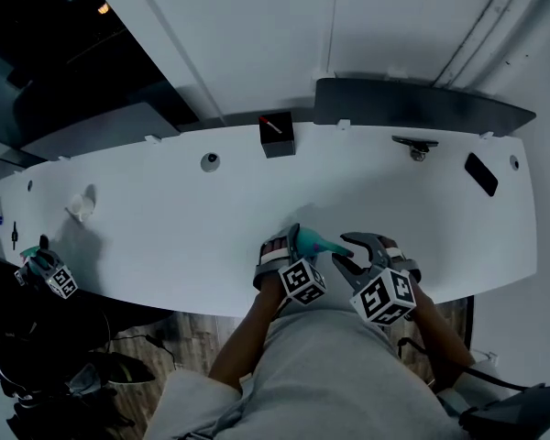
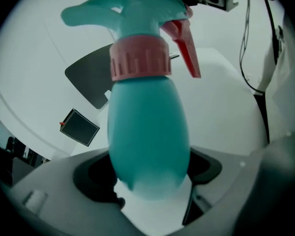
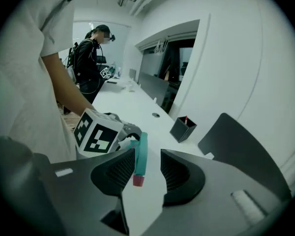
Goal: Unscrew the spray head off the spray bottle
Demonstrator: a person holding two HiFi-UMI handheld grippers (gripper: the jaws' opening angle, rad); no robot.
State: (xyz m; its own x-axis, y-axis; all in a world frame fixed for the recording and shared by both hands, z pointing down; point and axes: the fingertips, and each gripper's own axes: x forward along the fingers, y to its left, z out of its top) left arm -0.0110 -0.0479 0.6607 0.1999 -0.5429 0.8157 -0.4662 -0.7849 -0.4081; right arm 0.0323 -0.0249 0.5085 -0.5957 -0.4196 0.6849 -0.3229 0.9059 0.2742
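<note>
The left claw [image 2: 150, 175] clamps the spray bottle [image 2: 148, 127]; the right claw [image 3: 146, 171] stands apart around its spray head [image 3: 140, 154].

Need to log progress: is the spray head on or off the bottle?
On. The spray head sits atop the bottle, its pink collar against the neck.

The left gripper [image 1: 293, 249] hides most of the spray bottle [image 1: 319, 244]
</note>
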